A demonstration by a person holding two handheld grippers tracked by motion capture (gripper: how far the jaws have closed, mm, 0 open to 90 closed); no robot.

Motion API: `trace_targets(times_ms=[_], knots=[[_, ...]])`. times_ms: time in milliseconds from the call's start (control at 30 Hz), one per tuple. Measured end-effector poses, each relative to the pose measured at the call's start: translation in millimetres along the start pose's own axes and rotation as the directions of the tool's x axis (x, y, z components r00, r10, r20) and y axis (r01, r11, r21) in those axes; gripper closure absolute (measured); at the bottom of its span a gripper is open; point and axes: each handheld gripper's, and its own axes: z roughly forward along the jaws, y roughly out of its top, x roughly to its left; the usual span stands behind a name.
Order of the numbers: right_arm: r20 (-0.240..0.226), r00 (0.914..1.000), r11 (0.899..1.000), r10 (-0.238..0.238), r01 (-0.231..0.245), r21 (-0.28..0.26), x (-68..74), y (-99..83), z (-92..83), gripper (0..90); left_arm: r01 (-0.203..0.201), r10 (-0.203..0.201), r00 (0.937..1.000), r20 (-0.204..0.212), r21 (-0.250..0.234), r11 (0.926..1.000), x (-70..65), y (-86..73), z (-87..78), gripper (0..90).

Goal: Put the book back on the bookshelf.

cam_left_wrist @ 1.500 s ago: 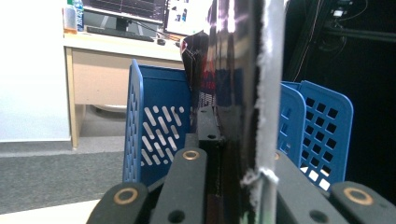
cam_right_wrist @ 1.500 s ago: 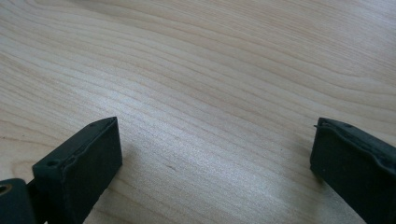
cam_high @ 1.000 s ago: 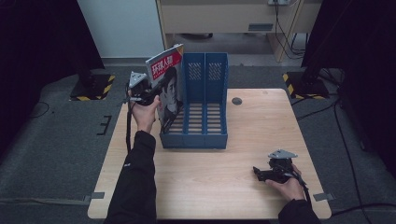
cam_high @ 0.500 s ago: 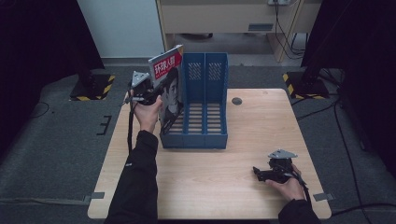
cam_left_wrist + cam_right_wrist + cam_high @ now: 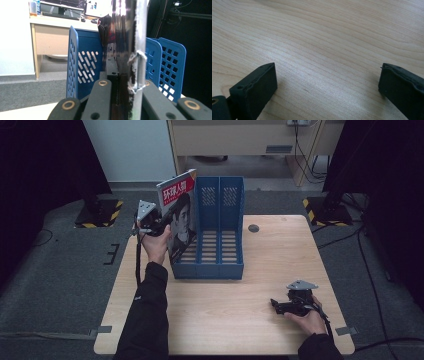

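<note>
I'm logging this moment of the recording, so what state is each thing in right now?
Magazine: upright, tilted a little, clamped at its edge, at the left side of the file holder.
File holder: standing on the table, both slots empty.
Left gripper: shut on the magazine.
Right gripper: open, fingers wide apart, low over the table.

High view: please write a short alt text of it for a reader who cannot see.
A person's left gripper holds a magazine upright against the left side of a blue file rack on a wooden table. The right gripper rests open on the table near the front right corner.
</note>
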Motion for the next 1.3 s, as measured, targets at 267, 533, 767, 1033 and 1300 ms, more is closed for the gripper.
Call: trace_targets(times_ms=[267,533,767,1033,1300], knots=[[-0.004,1.0,1.0,-0.003,0.003,0.001,0.1,0.4,0.3,2.5,-0.016,0.016,0.9999,0.0,-0.014,0.9998,0.5,-2.0,0.8,86.2],[-0.003,1.0,1.0,-0.007,0.007,0.001,0.4,0.1,0.1,2.8,-0.057,0.058,0.9983,-0.008,0.125,0.9905,-2.8,6.8,-1.0,80.8],[-0.003,1.0,1.0,-0.008,0.008,0.001,0.4,0.1,0.1,2.8,-0.024,0.038,0.9979,-0.052,0.25,0.9678,5.9,-1.7,-2.3,76.8],[-0.004,1.0,1.0,-0.008,0.008,0.001,0.4,0.1,0.1,2.8,0.036,-0.011,0.9957,-0.092,0.281,0.959,13.6,-6.6,-0.8,85.7],[-0.004,0.9999,1.0,-0.013,0.013,-0.001,0.5,0.1,0.1,2.8,0.061,-0.048,0.9968,-0.064,0.21,0.9758,10.0,-12.6,-8.8,86.4]])
